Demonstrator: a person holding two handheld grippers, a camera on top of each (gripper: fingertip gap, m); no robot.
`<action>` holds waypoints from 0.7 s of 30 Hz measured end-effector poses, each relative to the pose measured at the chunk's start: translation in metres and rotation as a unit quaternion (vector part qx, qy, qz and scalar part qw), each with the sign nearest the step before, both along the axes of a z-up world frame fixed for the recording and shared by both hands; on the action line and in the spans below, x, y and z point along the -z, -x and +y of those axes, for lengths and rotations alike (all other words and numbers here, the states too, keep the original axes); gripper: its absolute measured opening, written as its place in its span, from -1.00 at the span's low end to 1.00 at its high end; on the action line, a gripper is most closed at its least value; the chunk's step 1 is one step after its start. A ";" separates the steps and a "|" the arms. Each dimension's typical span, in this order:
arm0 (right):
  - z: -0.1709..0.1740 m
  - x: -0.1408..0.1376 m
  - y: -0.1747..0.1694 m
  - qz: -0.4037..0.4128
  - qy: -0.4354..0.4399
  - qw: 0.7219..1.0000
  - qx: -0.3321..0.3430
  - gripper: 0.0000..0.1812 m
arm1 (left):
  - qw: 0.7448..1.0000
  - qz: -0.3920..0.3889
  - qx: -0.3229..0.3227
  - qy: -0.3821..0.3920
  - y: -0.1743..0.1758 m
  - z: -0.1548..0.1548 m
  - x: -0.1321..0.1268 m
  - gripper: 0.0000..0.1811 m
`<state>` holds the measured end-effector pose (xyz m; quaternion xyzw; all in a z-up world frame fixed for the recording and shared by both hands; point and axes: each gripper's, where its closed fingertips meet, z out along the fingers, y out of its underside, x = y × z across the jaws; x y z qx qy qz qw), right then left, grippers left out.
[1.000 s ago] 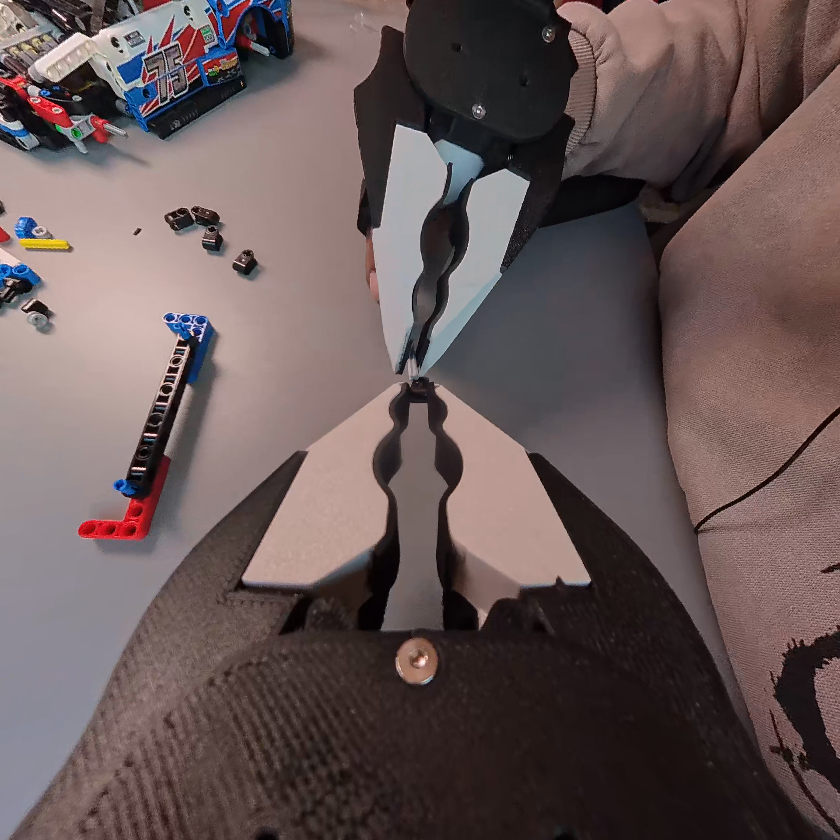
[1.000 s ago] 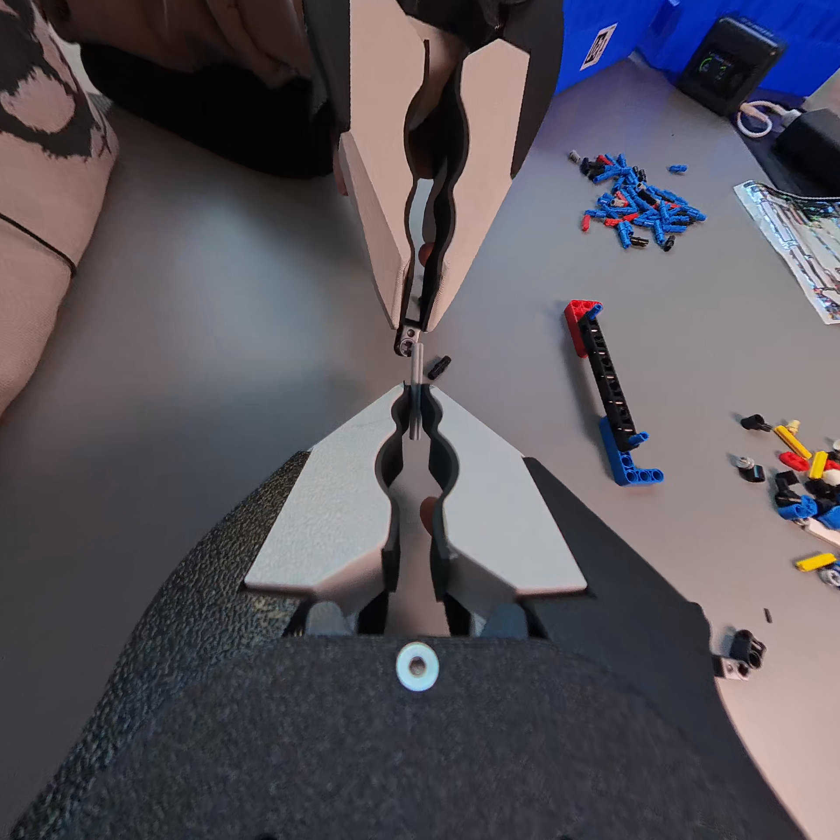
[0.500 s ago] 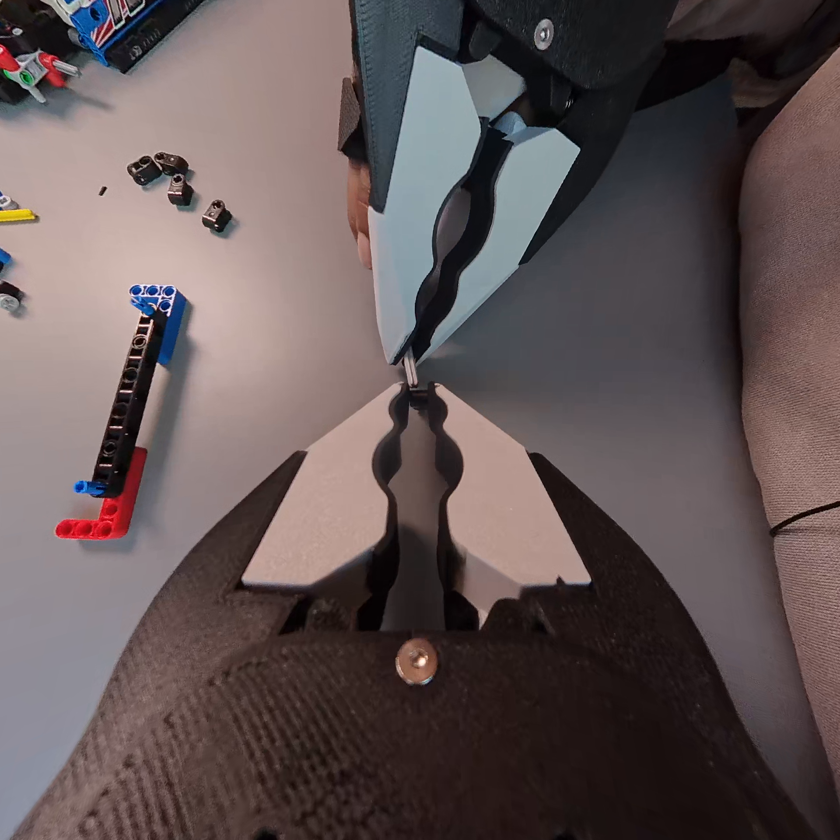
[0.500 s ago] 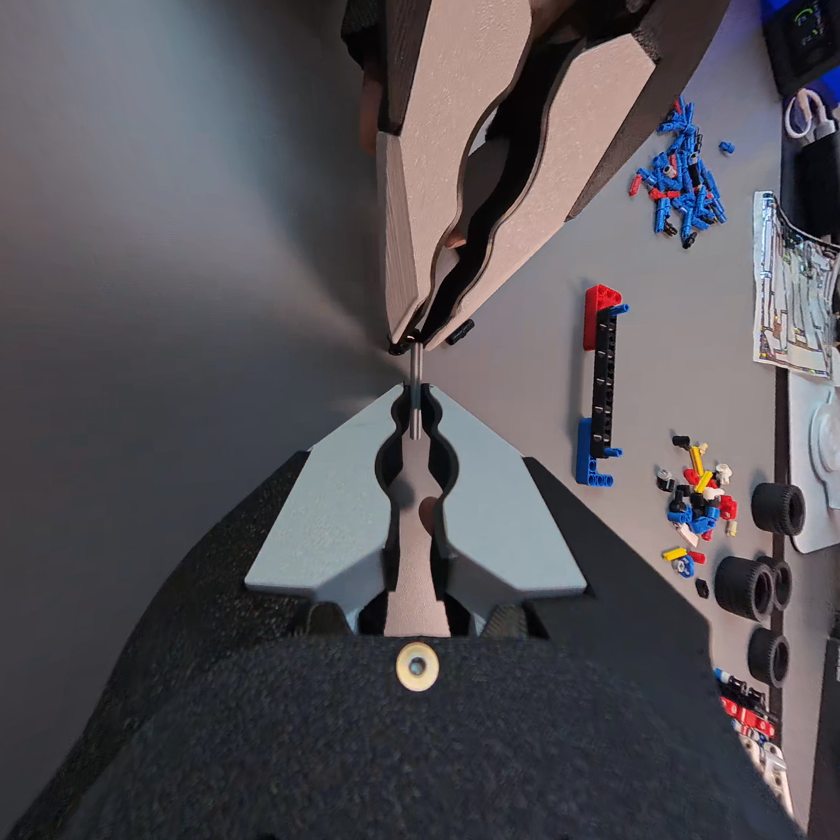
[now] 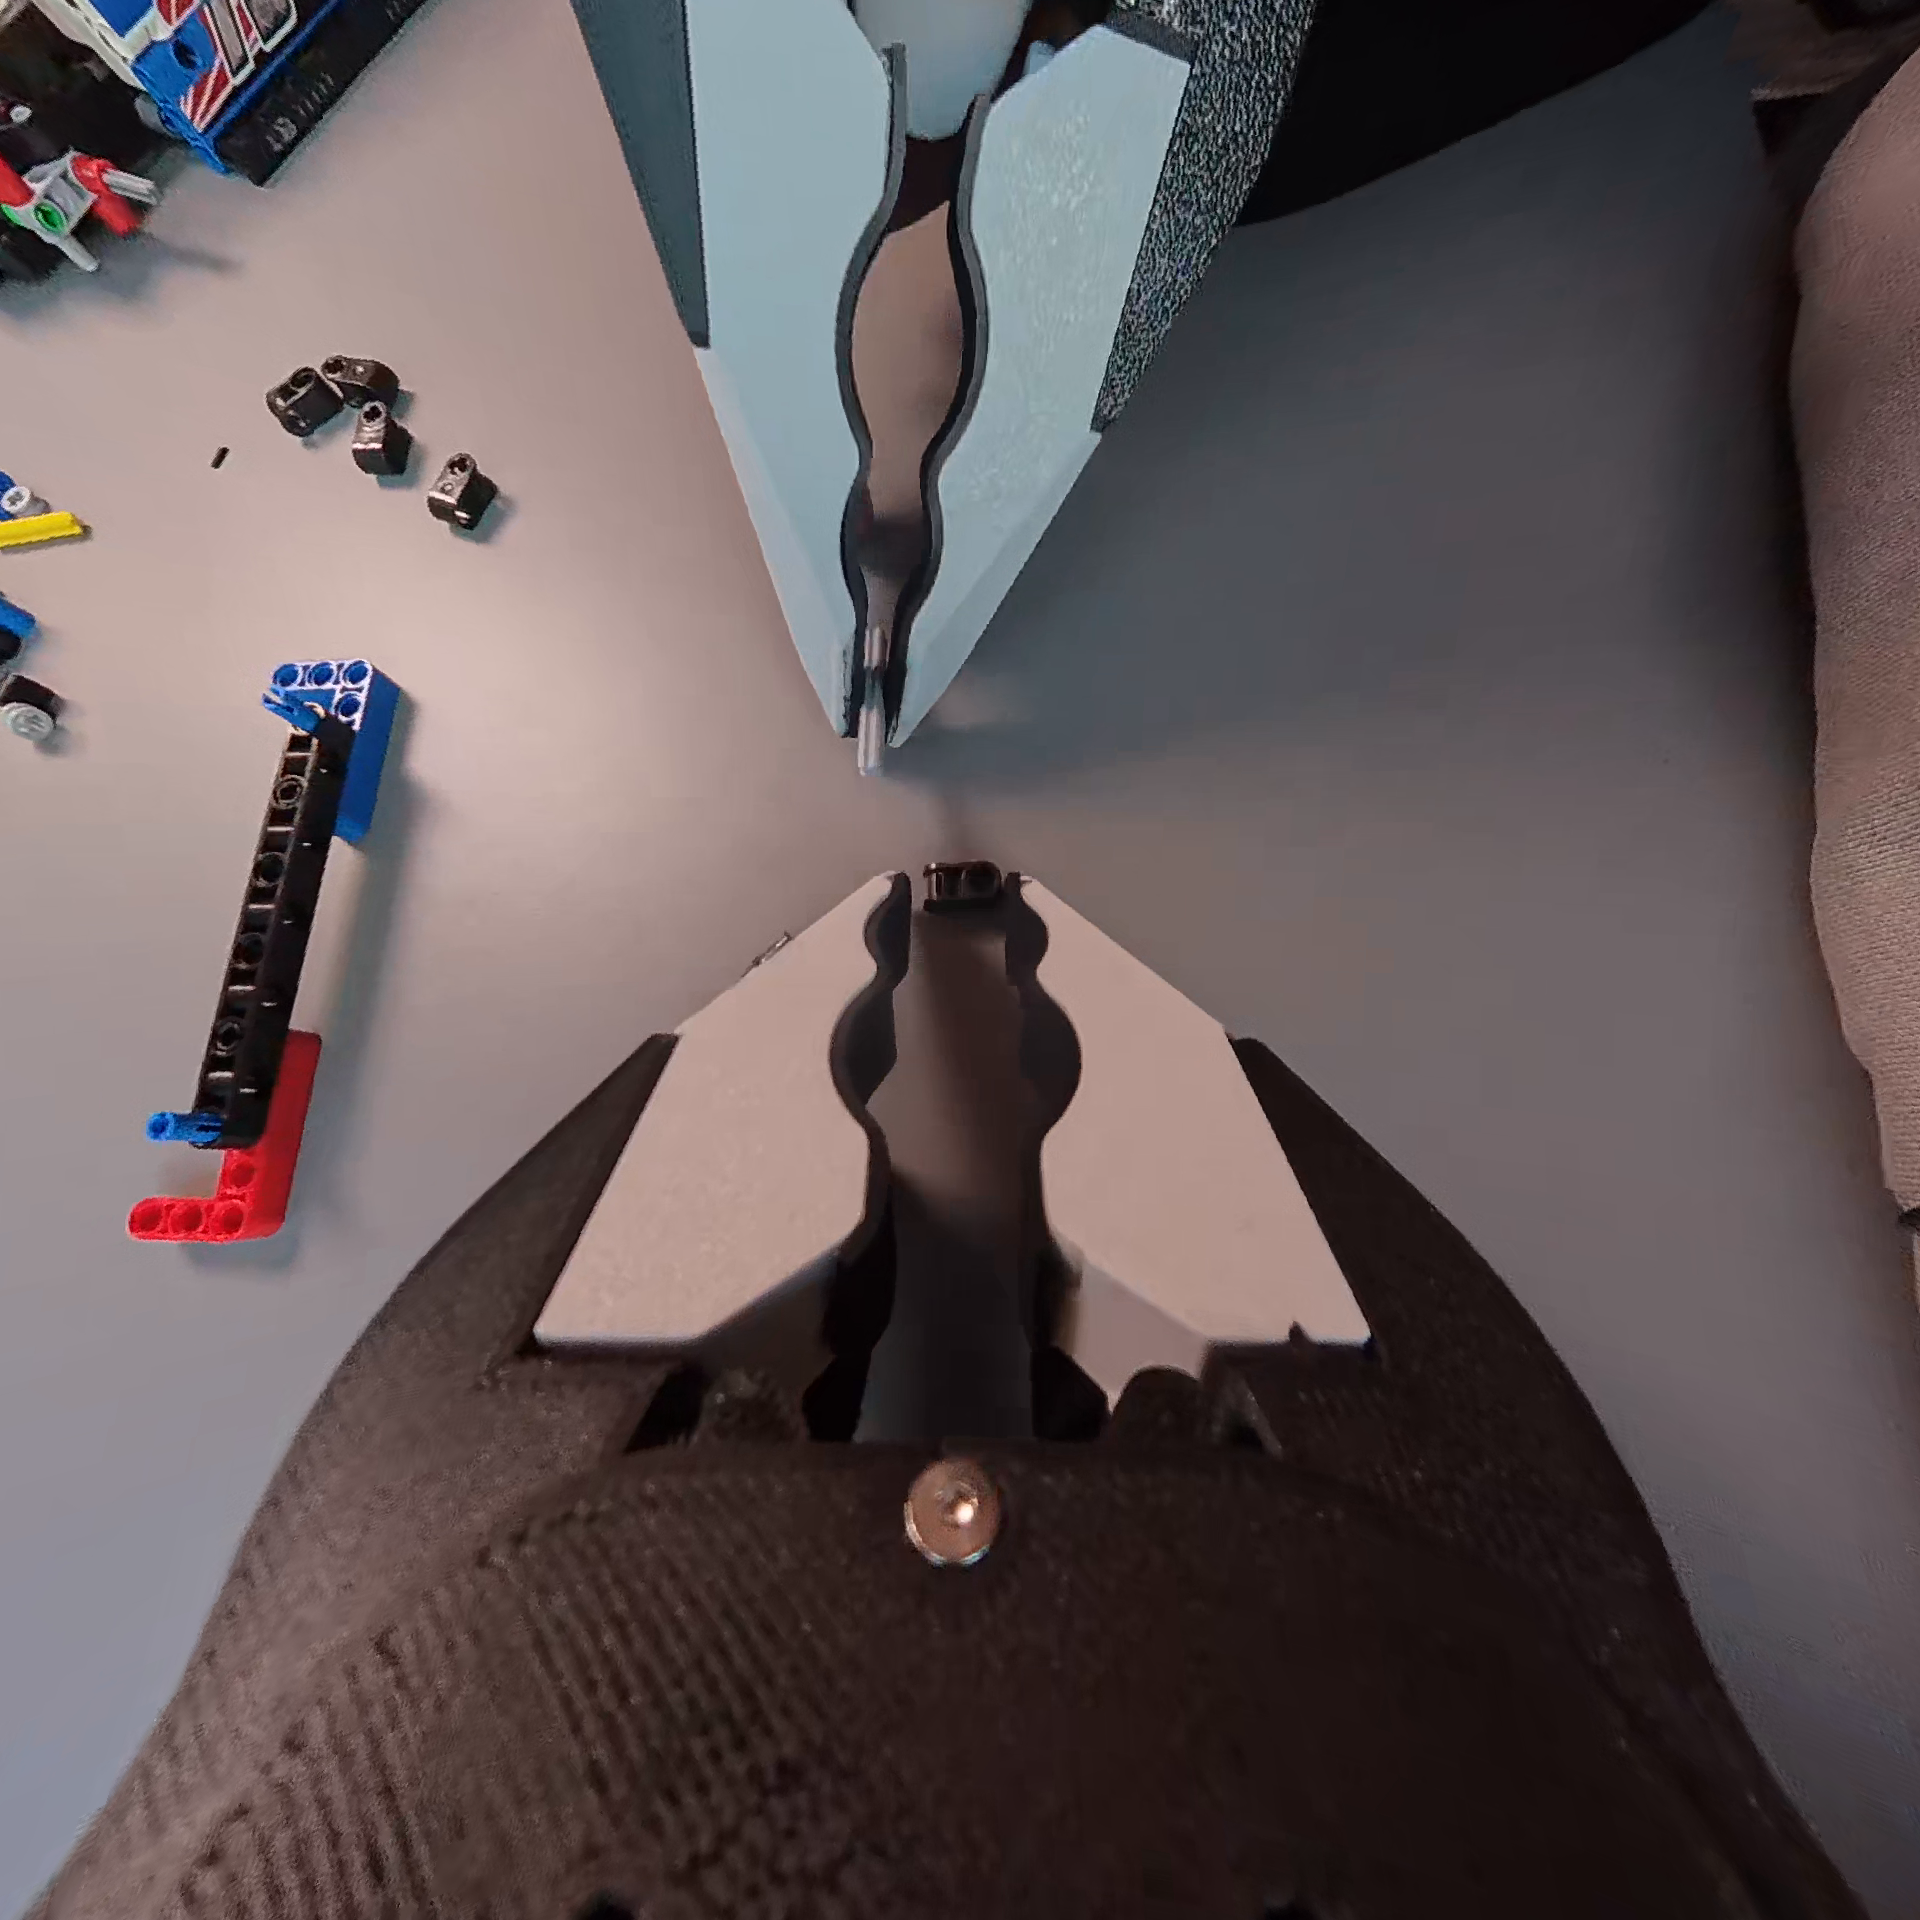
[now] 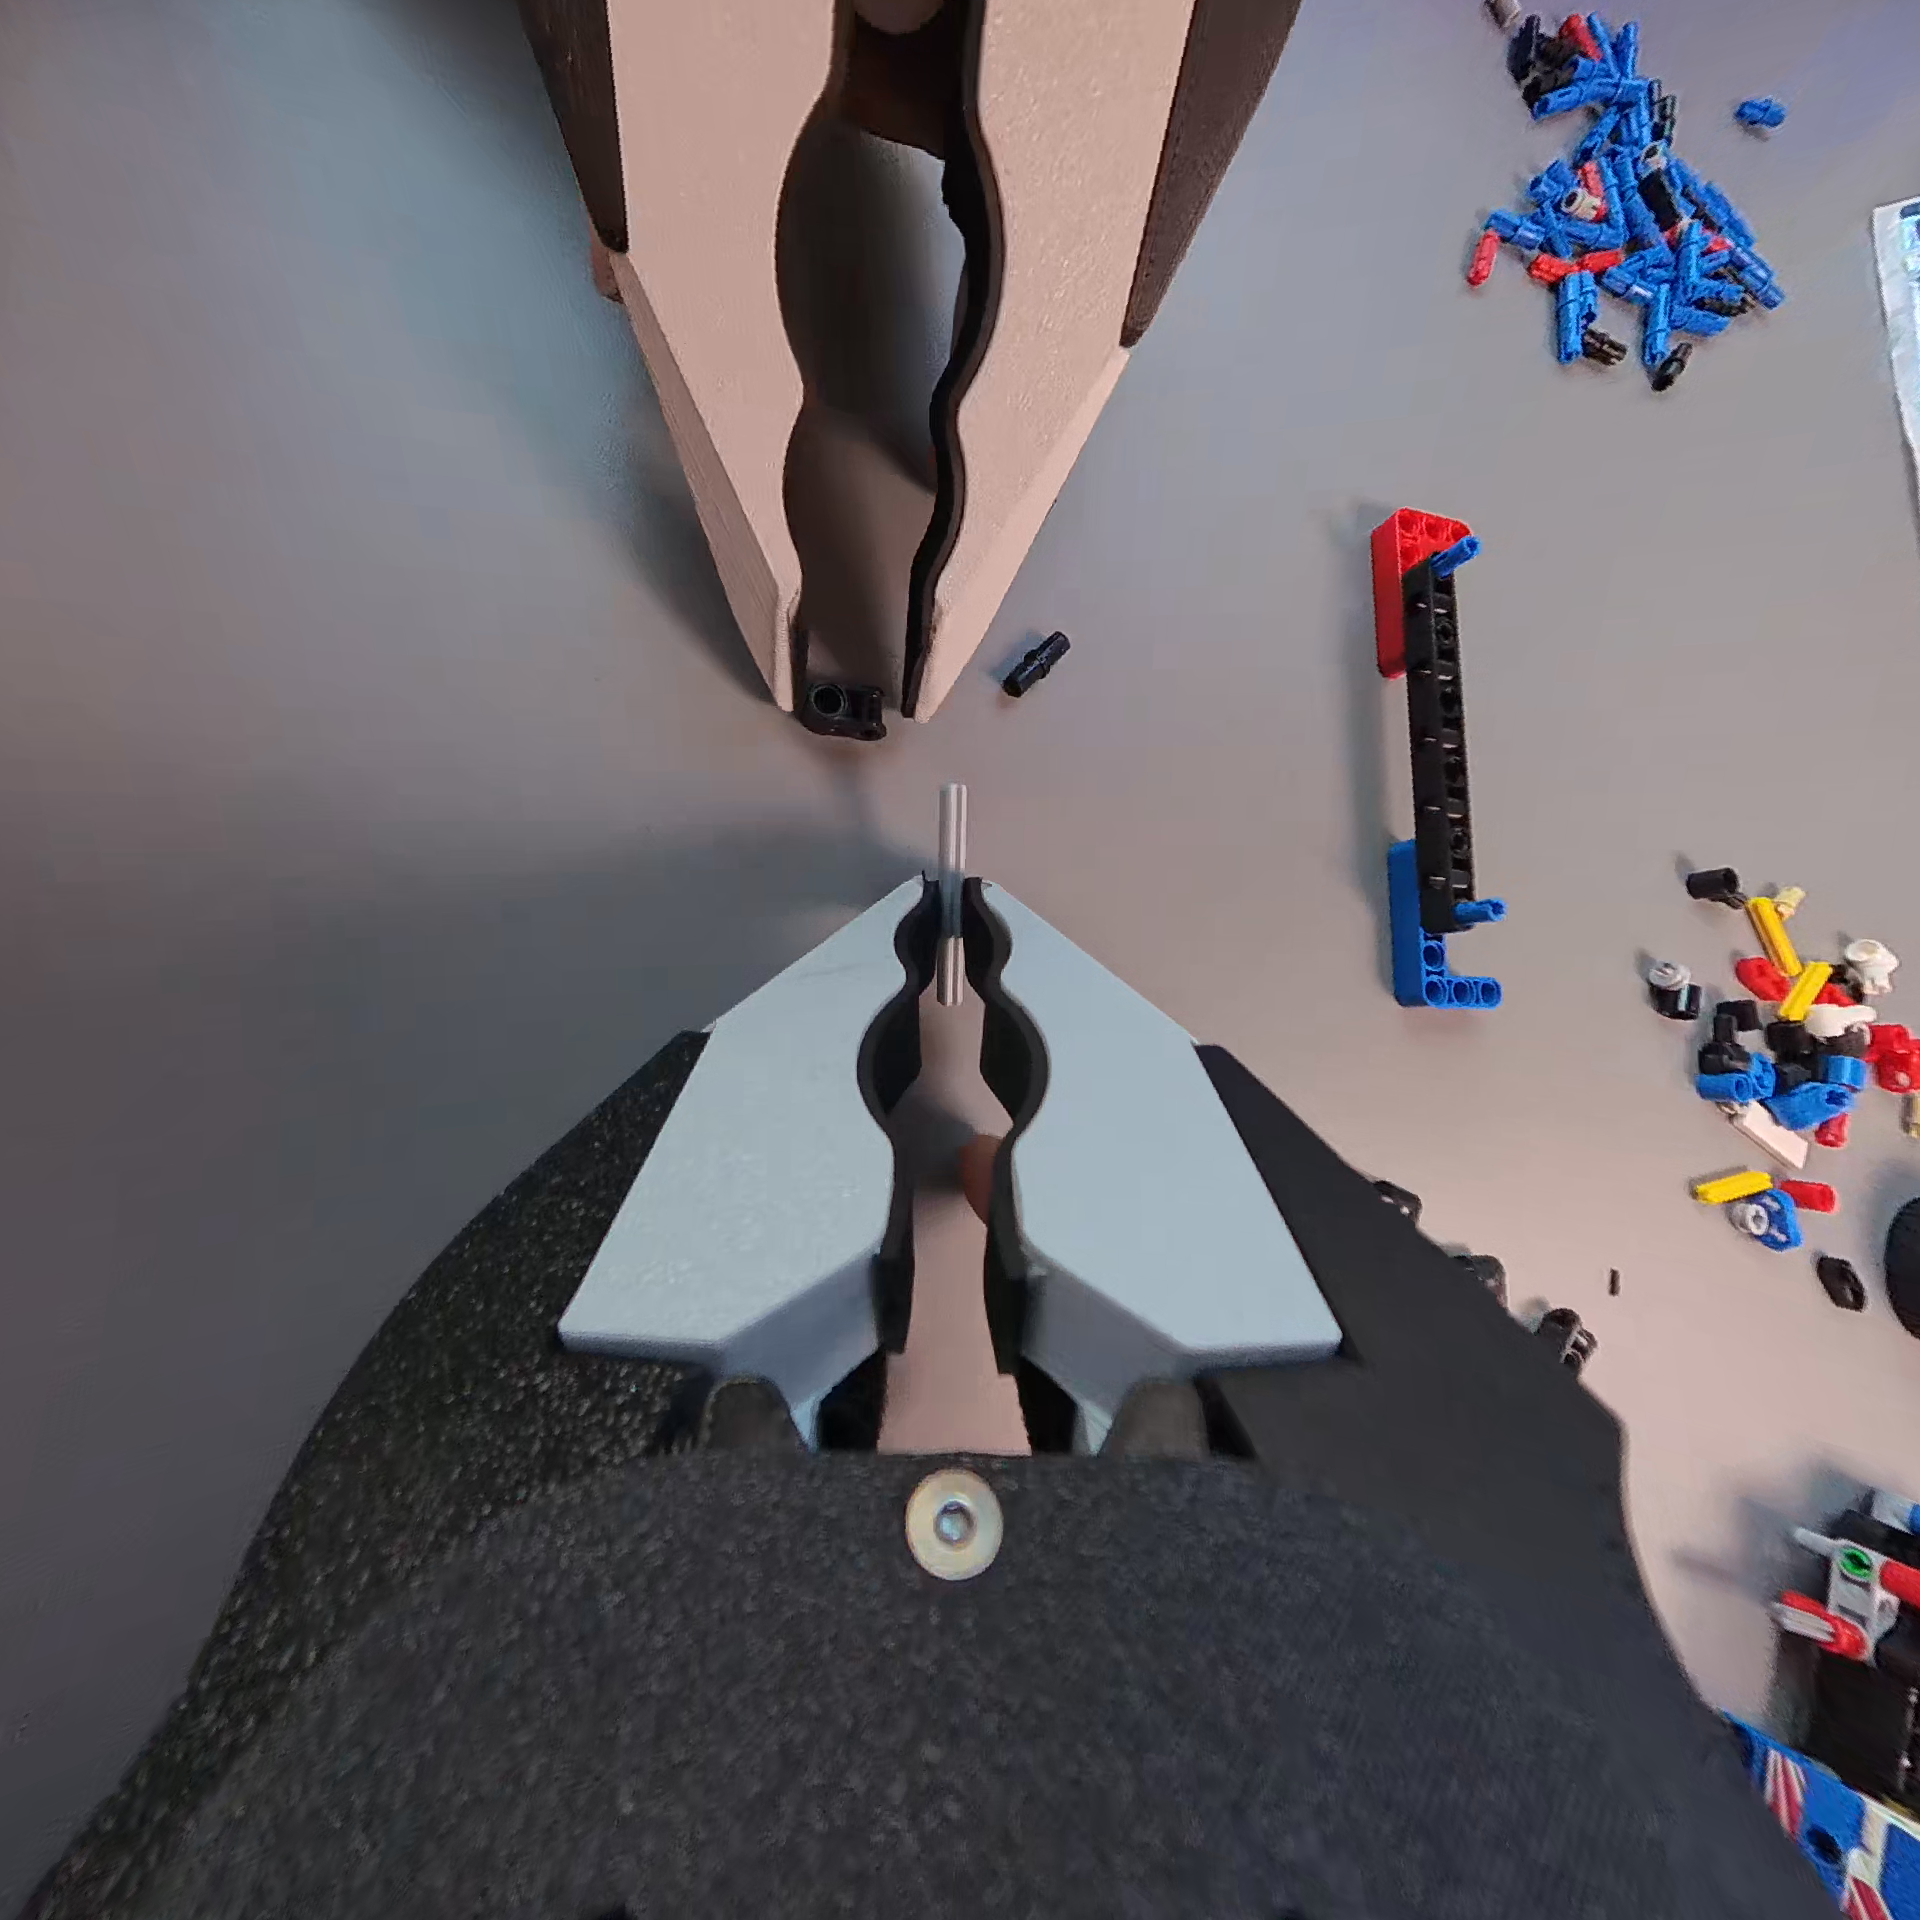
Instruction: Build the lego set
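Note:
My left gripper (image 5: 961, 881) is shut on a small black connector (image 5: 963, 885) at its fingertips. My right gripper (image 6: 951, 883) is shut on a short grey axle (image 6: 952, 831) that sticks out forward. The two grippers face each other tip to tip above the grey table. In the left wrist view the right gripper (image 5: 875, 727) points at me with the axle (image 5: 871, 727) a short gap from the connector. In the right wrist view the left gripper (image 6: 847, 707) shows the connector (image 6: 844, 709) with its hole facing the axle, slightly left of it.
A black beam with red and blue L-pieces (image 5: 270, 935) lies left of the grippers; it also shows in the right wrist view (image 6: 1439, 769). Loose black connectors (image 5: 364, 416), a black pin (image 6: 1036, 663), a blue pin pile (image 6: 1631, 208), mixed parts (image 6: 1797, 1039) and a race car model (image 5: 156, 83) lie around. A sleeve (image 5: 1860, 623) is at right. Left and right tips are no more than a few centimetres apart. The race car model (image 5: 156, 83) lies around 25 cm away from my right fingertips.
The axle tip and the connector were touching; now the two grippers have drawn apart and a gap separates them. Both views have rotated and shifted over the table.

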<state>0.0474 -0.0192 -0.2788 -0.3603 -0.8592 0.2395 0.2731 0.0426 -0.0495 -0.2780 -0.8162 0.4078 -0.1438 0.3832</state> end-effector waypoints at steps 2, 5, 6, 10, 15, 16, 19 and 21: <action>0.000 0.000 0.000 0.000 0.005 1.000 0.002 -0.97 | 1.000 0.012 0.005 -0.016 0.000 0.002 0.000 -0.86; 0.001 -0.001 0.000 0.000 0.009 1.000 0.004 -0.97 | 1.000 0.009 0.005 -0.016 0.000 0.003 0.000 -0.86; 0.001 -0.001 0.000 0.000 0.010 1.000 0.005 -0.97 | 1.000 0.005 0.003 -0.013 0.001 0.003 0.000 -0.86; 0.001 -0.003 0.000 0.007 0.022 1.000 0.007 -0.97 | 1.000 -0.021 -0.012 -0.007 0.005 0.006 -0.006 -0.83; -0.008 -0.018 0.005 0.033 0.078 0.996 0.003 -0.97 | 0.997 -0.054 -0.016 -0.062 0.004 0.012 -0.031 -0.79; -0.011 -0.020 0.006 0.036 0.088 0.996 0.001 -0.97 | 0.996 -0.050 -0.014 -0.071 0.003 0.012 -0.033 -0.80; -0.017 -0.025 0.009 0.044 0.101 0.994 -0.006 -0.97 | 0.996 -0.048 -0.009 -0.078 -0.002 0.012 -0.033 -0.90; -0.020 -0.027 0.009 0.047 0.109 0.993 -0.009 -0.97 | 0.995 -0.059 -0.008 -0.082 -0.004 0.011 -0.036 -0.96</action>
